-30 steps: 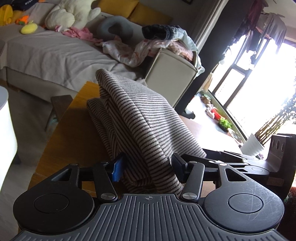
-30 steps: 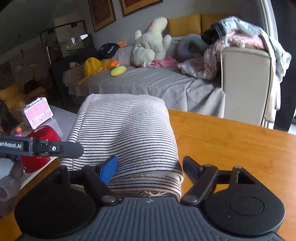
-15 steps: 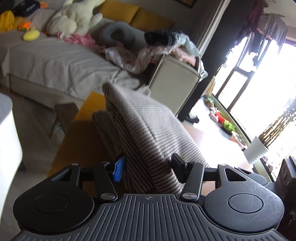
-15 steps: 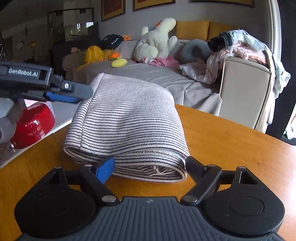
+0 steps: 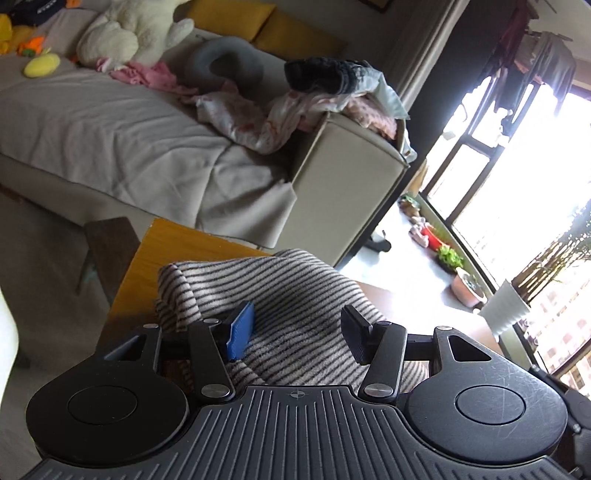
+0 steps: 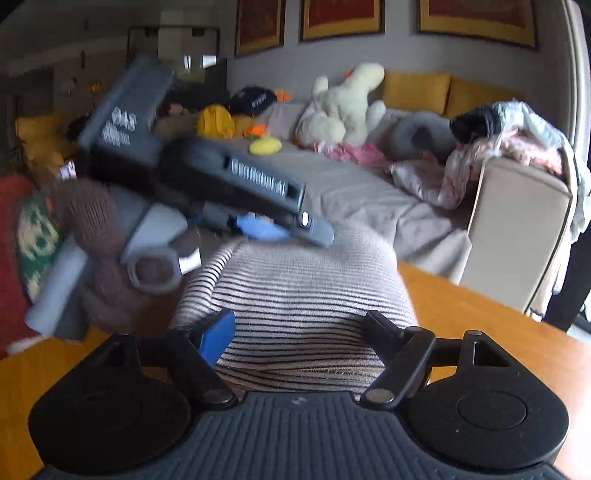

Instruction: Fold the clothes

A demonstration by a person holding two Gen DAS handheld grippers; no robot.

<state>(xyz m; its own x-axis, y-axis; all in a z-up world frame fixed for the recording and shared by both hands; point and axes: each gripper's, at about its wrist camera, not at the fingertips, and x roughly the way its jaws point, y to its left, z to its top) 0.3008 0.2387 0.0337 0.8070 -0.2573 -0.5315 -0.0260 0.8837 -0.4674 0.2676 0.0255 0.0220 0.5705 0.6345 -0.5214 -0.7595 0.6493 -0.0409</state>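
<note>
A folded grey garment with dark stripes (image 5: 291,295) lies on the wooden table (image 5: 162,243). My left gripper (image 5: 295,330) is open, its fingers spread just above the fold and holding nothing. In the right wrist view the same garment (image 6: 303,295) lies in front of my right gripper (image 6: 301,332), which is open with its fingers either side of the near edge. The left gripper also shows there (image 6: 288,230), blurred, over the far end of the garment, held by a hand in a brown glove (image 6: 99,236).
A grey sofa (image 5: 92,125) with a white plush toy (image 5: 129,33) and loose clothes (image 5: 317,96) on its beige armrest stands behind the table. A wooden stool (image 5: 107,243) stands beside the table. Bright windows and potted plants (image 5: 506,310) are to the right.
The left gripper let go of the raised garment edge and opened; the garment dropped flat onto the table. The left gripper swung over the far end. The right gripper stayed open and moved closer.
</note>
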